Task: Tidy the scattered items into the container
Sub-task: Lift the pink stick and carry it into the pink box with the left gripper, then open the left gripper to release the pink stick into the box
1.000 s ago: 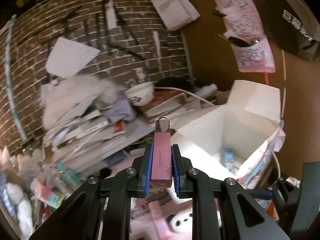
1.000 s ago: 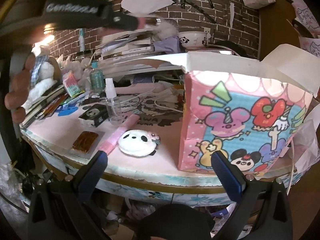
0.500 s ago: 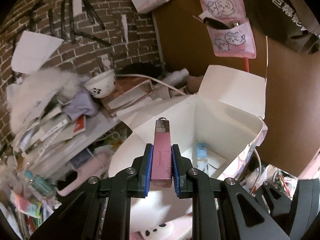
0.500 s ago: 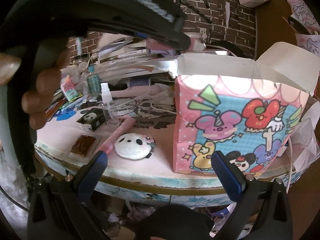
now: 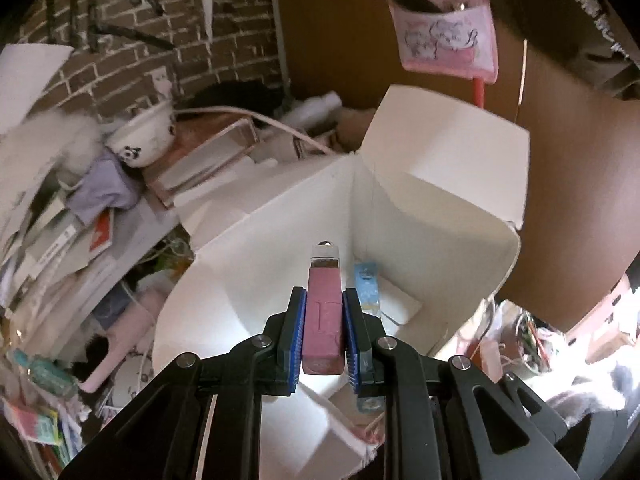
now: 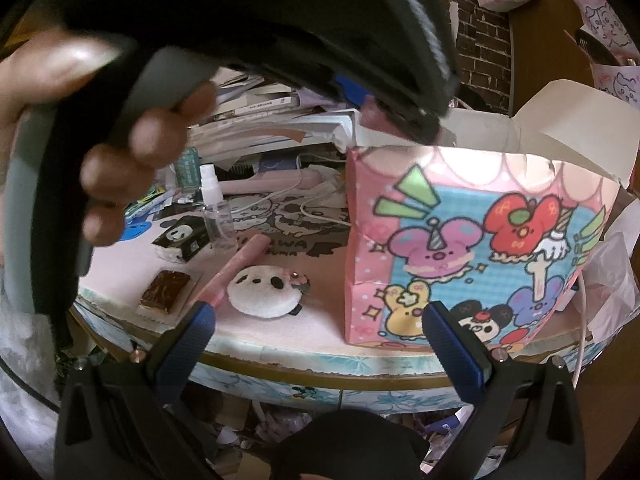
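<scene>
left gripper [image 5: 323,336] – fingers clamped on pink tube [image 5: 323,320], poised above open box [image 5: 400,216], likely for a drop beside the blue item [image 5: 366,286] inside | table [image 6: 280,328]: panda pouch [image 6: 264,290], chocolate bar [image 6: 165,291] outside box | right gripper [image 6: 318,340] – spread wide, empty, held low at the table edge

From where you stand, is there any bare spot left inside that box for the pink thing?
Yes: white floor shows in the box below the pink tube, left of the blue packet in the far corner. Outside, the shelf is piled with clutter.
</scene>
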`<state>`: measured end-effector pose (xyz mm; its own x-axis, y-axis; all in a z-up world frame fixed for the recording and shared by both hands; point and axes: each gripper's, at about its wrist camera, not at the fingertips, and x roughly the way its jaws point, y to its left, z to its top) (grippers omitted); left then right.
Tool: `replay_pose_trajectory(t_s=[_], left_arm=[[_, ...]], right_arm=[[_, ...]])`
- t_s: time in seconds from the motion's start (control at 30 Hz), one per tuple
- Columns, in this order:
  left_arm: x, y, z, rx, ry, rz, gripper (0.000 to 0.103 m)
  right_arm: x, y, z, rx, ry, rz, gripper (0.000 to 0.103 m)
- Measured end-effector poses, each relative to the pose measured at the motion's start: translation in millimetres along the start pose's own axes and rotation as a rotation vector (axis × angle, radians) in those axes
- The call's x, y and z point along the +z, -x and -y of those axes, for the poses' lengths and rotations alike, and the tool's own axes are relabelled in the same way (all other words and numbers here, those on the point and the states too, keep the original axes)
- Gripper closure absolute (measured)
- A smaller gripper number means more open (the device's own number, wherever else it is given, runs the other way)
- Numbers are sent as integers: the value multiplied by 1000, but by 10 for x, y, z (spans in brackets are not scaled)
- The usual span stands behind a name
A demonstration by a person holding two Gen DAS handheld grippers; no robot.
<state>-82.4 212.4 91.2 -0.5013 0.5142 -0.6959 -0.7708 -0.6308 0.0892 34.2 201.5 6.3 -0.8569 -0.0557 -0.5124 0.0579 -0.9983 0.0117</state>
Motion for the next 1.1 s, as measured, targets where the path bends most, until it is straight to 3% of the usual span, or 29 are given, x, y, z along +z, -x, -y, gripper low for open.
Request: replay_pose_trajectory(t_s=[0.23,0.47,0.63,0.7,0.77,0.93,1.1], left_arm=[[88,-213,26,-43,-12,-77,90],[115,-213,72,-29,-34,-87,89],[120,-213,110,-6,-51,-75,72],[122,-195,93,3,-43,-63,47],[125,-153,91,21,-43,-35,30],[120,-49,110,23,-58,15,24],[112,85,100,20,-53,75,12]], right_arm=[[-7,7,-11,0,2,-2,0],[-3,5,-14,3,-2,-4,0],[9,11,-15,7,-3,-4,0],[8,12,-15,6,-4,-3,0],[13,8,-7,6,-6,-3,0],[14,-7,5,8,-10,-5,0],[13,-15,12,9,-10,-7,0]])
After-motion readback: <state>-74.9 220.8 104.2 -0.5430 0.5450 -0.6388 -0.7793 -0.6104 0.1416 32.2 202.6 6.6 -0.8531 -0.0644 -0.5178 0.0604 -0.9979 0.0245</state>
